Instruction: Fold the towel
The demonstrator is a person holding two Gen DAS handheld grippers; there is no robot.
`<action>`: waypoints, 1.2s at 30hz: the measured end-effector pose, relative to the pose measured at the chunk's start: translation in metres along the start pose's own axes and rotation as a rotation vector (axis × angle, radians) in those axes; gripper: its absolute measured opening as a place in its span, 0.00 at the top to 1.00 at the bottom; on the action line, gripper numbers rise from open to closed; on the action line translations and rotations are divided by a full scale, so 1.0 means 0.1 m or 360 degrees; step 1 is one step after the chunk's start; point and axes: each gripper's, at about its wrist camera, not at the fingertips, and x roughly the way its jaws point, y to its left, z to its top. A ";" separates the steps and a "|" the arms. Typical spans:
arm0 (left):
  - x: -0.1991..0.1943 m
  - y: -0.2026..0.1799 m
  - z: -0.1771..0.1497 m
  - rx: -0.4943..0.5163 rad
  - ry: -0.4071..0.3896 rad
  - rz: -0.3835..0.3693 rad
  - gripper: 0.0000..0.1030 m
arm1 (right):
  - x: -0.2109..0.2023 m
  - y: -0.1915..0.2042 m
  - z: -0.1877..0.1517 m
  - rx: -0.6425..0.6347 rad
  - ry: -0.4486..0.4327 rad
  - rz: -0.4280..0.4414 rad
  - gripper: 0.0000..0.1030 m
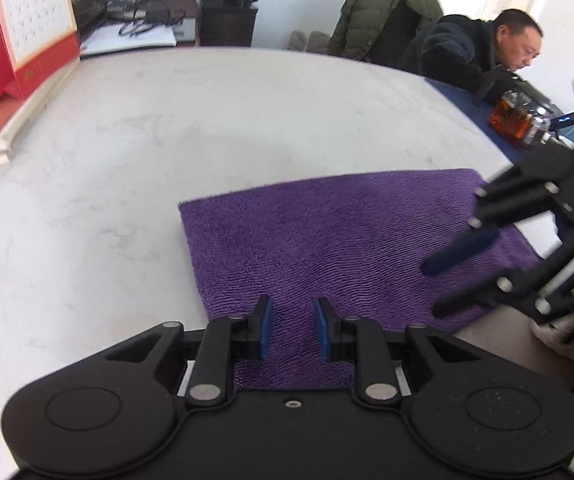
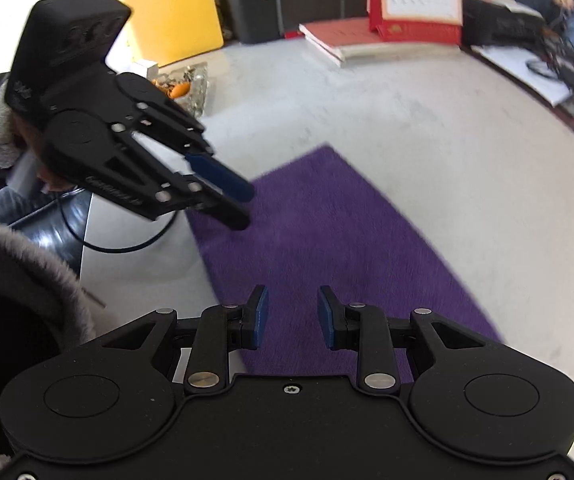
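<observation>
The purple towel (image 1: pixel 327 240) lies flat on the white table (image 1: pixel 167 140). The left gripper (image 1: pixel 293 330) and right gripper (image 2: pixel 293 316) are held above it, jaws apart and empty. Matching near-edge corners should be pinched together before lifting.

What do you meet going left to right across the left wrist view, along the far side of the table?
Red desk calendar → black coffee machine → green jacket on a chair → seated person → amber bottle.
</observation>
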 end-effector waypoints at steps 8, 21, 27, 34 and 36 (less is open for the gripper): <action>-0.01 0.00 -0.02 0.0024 0.0034 -0.0019 0.80 | -0.39 -0.27 -0.76 0.0124 -0.0030 -0.0272 0.76; 0.00 -0.07 0.01 0.0149 0.0082 0.0024 0.80 | -0.61 -0.67 -0.89 0.0463 -0.0193 -0.0504 0.82; 0.00 -0.05 0.02 0.0151 0.0085 0.0012 0.80 | -0.61 -0.93 -0.83 0.0535 -0.0253 -0.0532 0.82; 0.00 -0.04 0.02 0.0135 0.0080 0.0009 0.80 | -0.68 -1.10 -0.96 0.0639 -0.0264 -0.0615 0.82; 0.00 -0.04 0.01 0.0136 0.0071 0.0008 0.80 | -0.74 -0.94 -0.94 0.0588 -0.0301 -0.0543 0.82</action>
